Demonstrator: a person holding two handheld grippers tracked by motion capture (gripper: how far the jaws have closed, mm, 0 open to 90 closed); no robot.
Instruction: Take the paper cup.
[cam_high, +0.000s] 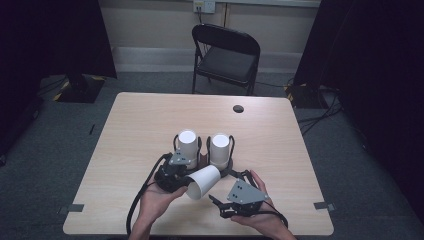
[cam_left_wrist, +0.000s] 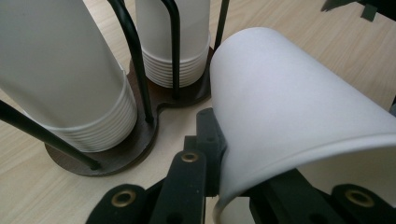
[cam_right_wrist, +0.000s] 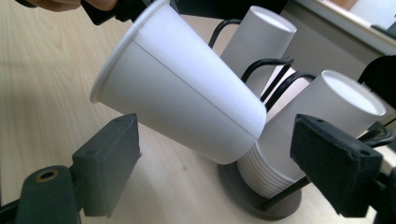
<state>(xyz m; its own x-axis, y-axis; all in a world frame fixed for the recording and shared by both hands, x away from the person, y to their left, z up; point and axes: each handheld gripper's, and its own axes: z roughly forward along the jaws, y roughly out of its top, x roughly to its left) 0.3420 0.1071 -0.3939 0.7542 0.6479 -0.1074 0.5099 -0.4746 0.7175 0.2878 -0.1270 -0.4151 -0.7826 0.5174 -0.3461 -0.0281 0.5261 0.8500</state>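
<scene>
A single white paper cup (cam_high: 203, 181) is held tipped on its side by the left gripper (cam_high: 172, 176), its open mouth turned toward the person and its closed base pointing away toward the cup holder (cam_high: 206, 161). Held like this, with its whole side wall bare between rim and base, the cup appears to be offered for a second grip from the other hand.

In the left gripper view the cup (cam_left_wrist: 299, 116) is pinched at the rim: the paper wall is caught between the two black jaws, one inside the mouth and one outside, drawn fully together on it, so that the cup juts out up and to the right of the jaws. Just beyond the jaw tips, two stacks of upside-down paper cups (cam_left_wrist: 70, 84) stand inside black wire hoops on a dark brown figure-eight base (cam_left_wrist: 140, 140), kept upright and nested by the wires.

The right gripper (cam_high: 220, 202) is held low near the table edge, aimed at the tipped cup. In the right gripper view its jaws stand wide apart, and the cup (cam_right_wrist: 182, 91) lies across and beyond the gap between them; neither pad is seen pressing on it and nothing is held. Behind the cup, past the right-hand jaw, the stacked cups (cam_right_wrist: 327, 121) in the holder are seen.
</scene>
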